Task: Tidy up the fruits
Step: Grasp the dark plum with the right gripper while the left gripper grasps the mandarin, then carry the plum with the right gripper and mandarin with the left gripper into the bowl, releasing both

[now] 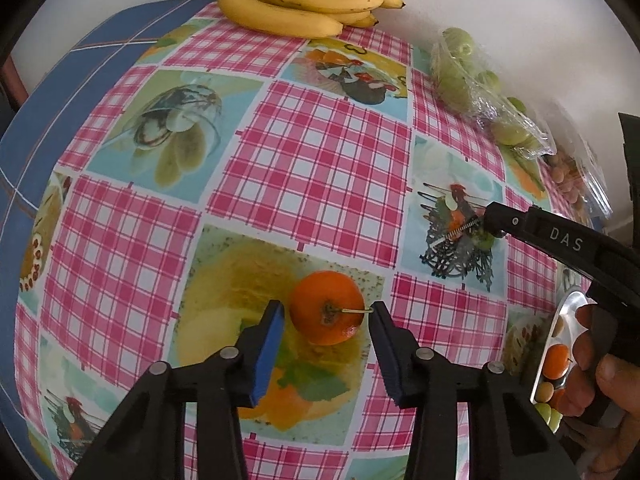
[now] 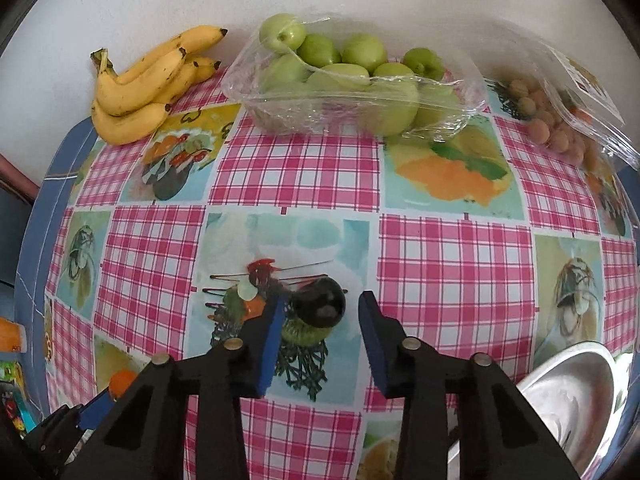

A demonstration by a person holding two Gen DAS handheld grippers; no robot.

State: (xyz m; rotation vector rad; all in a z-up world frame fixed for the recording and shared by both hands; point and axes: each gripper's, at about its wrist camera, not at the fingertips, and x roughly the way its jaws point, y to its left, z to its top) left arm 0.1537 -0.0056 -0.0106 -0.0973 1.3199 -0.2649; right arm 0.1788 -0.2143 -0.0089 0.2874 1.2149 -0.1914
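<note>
Two grippers, each straddling one fruit on the checked tablecloth (image 1: 320,152). Left gripper (image 1: 328,316): jaws apart around an orange fruit (image 1: 326,308); its stem tip meets the right pad, the left pad stands clear, no squeeze yet. Right gripper (image 2: 318,316): jaws apart around a small green fruit (image 2: 314,314), left pad at or near its side, contact uncertain, right pad clear. Step judged: grasping, both hands. Next: close fully, then lift, probably toward the metal bowl (image 2: 568,392). Farther back lie bananas (image 2: 140,92), bagged green fruits (image 2: 352,80) and bagged small brown fruits (image 2: 552,128). Shadow darkens the green fruit; the bowl is cut off.
</note>
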